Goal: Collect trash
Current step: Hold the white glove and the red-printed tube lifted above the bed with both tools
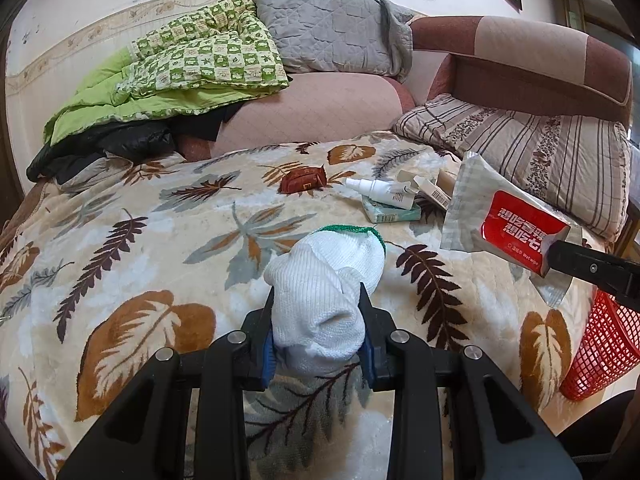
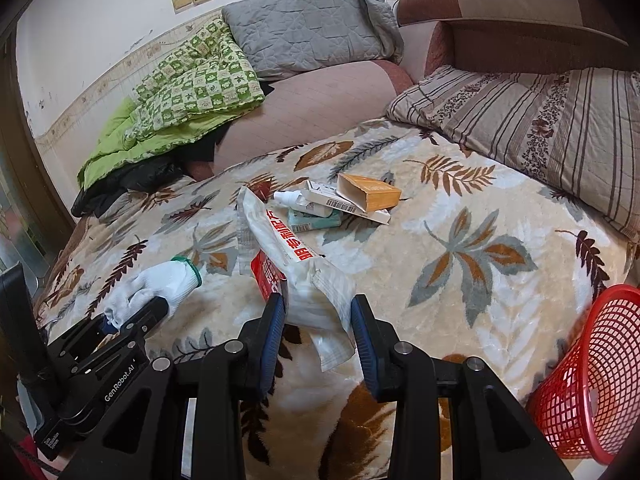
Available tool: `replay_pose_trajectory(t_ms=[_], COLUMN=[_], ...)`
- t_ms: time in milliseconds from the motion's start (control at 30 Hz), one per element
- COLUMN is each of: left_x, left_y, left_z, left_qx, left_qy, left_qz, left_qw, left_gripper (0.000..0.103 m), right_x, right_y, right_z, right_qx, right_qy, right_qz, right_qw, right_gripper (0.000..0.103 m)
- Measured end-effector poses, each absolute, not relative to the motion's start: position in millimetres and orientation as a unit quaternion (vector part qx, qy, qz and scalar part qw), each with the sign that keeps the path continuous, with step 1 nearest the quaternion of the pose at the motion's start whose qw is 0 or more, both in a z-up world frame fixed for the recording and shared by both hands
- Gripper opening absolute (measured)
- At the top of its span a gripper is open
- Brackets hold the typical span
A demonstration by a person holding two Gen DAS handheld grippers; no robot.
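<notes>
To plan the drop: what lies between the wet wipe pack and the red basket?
Only bare leaf blanket lies between the wet wipe pack and the red basket, in the right wrist view.

A white knit glove [image 1: 320, 300] with green cuff and a crumpled red-and-white wet-wipe pack [image 2: 296, 272] are held above the leaf-patterned blanket [image 2: 460, 300]; the red mesh basket [image 2: 592, 380] stands tilted at the bed's right edge

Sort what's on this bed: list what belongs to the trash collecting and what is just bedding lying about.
Job:
- white glove clamped in left gripper
- wet wipe packet held in right gripper
- red basket beside the bed
- spray bottle, orange carton, white box, green tissue pack, red wrapper

Lying about:
- grey pillow
- striped pillow
- green quilt
- leaf blanket
</notes>
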State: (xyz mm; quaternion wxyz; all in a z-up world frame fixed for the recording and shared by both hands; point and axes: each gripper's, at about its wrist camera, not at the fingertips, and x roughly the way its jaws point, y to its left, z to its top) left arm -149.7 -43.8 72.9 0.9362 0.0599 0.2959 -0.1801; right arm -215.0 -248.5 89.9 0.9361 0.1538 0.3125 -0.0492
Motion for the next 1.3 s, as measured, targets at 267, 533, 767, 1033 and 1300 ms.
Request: replay_pose_trajectory(t_ms=[267,533,767,1033,1300], left_x=[-154.0,-154.9,-155.7,-155.6,-156.4], left_y=[-47.4,-47.7,-48.0,-49.2,-49.3], left_z=[76.5,76.3,76.8,77.9,77.5], left_qx=[0.071,0.072,0.072,0.067,0.069], left_qy=[0.284,0.284,0.283,0.282,0.283], left_qz=[-0.183,-0.184,-0.185,-0.189,-0.188], left_qw=[0.939,0.938,0.938,0.938,0.938], left_gripper=[0.031,0.031,0.031,0.031,0.031], right_x=[-214.2,-214.1,-213.5,-211.2,-210.8], right_y=[-247.2,-247.3,-248.5,-246.1,-243.9], right_z=[90.3,89.9,89.4,88.0,88.2], right_qx=[0.15,0.147,0.145,0.132,0.114], right_qy=[0.313,0.315,0.316,0.32,0.323], right_qz=[-0.053,-0.054,-0.055,-0.073,-0.096], right_qw=[0.936,0.936,0.936,0.935,0.935], right_gripper=[0.038,0.038,0.038,0.038,0.038])
